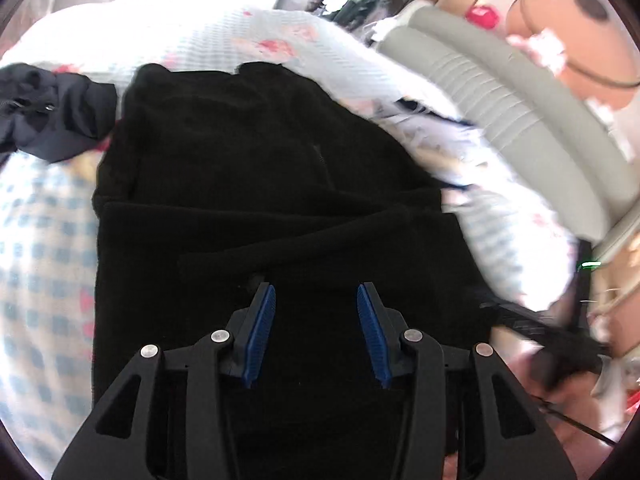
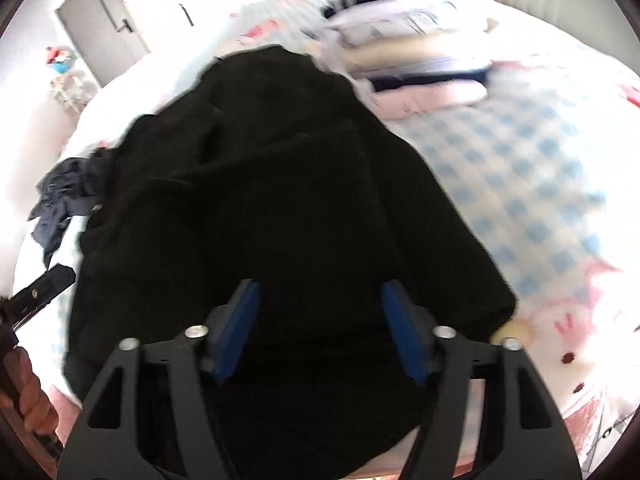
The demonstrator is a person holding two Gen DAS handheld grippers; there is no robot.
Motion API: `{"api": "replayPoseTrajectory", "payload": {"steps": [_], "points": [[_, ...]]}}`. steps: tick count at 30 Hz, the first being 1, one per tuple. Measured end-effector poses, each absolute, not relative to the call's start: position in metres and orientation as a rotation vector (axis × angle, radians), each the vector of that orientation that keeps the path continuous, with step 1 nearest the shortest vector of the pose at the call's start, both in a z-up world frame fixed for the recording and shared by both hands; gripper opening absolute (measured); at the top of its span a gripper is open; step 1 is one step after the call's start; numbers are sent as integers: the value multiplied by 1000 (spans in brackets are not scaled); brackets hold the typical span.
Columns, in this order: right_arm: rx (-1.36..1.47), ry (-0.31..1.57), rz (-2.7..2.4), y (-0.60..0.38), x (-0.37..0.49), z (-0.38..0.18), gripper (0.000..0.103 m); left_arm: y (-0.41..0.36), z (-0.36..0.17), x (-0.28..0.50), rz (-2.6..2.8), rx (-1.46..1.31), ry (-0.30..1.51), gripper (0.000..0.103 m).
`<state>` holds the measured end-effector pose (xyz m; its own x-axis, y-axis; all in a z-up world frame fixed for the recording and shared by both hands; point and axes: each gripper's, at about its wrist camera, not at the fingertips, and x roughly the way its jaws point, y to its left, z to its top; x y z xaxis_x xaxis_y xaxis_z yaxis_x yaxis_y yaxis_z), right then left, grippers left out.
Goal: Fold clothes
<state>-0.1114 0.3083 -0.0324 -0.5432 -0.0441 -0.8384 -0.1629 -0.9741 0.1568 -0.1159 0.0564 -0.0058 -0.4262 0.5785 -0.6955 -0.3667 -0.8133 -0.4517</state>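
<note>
A black garment [image 1: 256, 184] lies spread on the bed, partly folded, with a fold edge running across its near half. My left gripper [image 1: 316, 292] hovers over its near end, jaws apart, nothing between the blue pads [image 1: 260, 332]. In the right wrist view the same black garment [image 2: 272, 184] fills the middle, and my right gripper [image 2: 320, 288] stands open above its near edge. The other gripper [image 2: 44, 284] shows at the left edge of that view, held by a hand [image 2: 32, 392].
A crumpled dark blue garment [image 1: 52, 116] lies at the black one's far left corner. A stack of folded light clothes [image 2: 416, 48] sits farther back on the checked bedsheet [image 2: 520, 168]. A grey padded headboard [image 1: 500, 92] borders the bed. A door [image 2: 100, 28] is far left.
</note>
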Motion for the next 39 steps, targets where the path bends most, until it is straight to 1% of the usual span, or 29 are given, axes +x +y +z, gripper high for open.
{"api": "replayPoseTrajectory", "payload": {"steps": [2,4,5,6,8,9,11,13,15,18,21,24,26,29,30,32,33,34,35,36,39], "points": [[-1342,155,2672,305,-102,-21,60,53,-6,-117,2245,-1219,-332,45],[-1274,42,2741,297,-94,-3,61,51,-7,-117,2249,-1219,-353,45],[-1262,28,2791,293,-92,5,62,49,-7,-118,2252,-1219,-363,45],[-1293,80,2860,288,-94,8,65,48,-7,-118,2254,-1219,-374,45],[-1393,210,2979,274,-105,8,65,45,-8,-119,2259,-1219,-394,45],[-1438,223,3002,265,-112,4,65,43,-8,-119,2261,-1219,-405,45],[-1492,121,3038,239,-124,-3,65,41,-9,-120,2265,-1219,-426,47],[-1506,22,3096,215,-131,-7,65,40,-13,-124,2259,-1238,-438,47],[-1515,15,3130,200,-142,-9,65,43,-24,-134,2231,-1292,-432,48],[-1531,58,3060,200,-168,-24,64,48,-41,-149,2186,-1373,-423,49],[-1518,-32,2912,209,-175,-41,64,47,-42,-155,2187,-1388,-446,49],[-1469,22,2877,230,-165,-40,65,46,-25,-148,2246,-1304,-446,49],[-1429,107,2896,240,-158,-35,65,48,-19,-143,2231,-1250,-459,49],[-1380,264,2993,249,-152,-23,66,54,-28,-145,2240,-1304,-408,50],[-1406,274,2987,249,-153,-25,65,54,-35,-149,2252,-1356,-389,49],[-1489,226,2888,248,-158,-39,65,42,-27,-144,2235,-1329,-463,48],[-1499,250,2868,251,-157,-41,65,35,-21,-139,2221,-1303,-511,50],[-1509,274,2847,254,-156,-43,65,32,-19,-134,2217,-1296,-515,53],[-1503,290,2835,256,-152,-41,65,31,-18,-128,2218,-1299,-499,60],[-1479,298,2832,258,-145,-36,65,29,-17,-122,2218,-1302,-482,62],[-1477,289,2823,255,-128,-32,65,25,-15,-104,2219,-1310,-433,62]]}}
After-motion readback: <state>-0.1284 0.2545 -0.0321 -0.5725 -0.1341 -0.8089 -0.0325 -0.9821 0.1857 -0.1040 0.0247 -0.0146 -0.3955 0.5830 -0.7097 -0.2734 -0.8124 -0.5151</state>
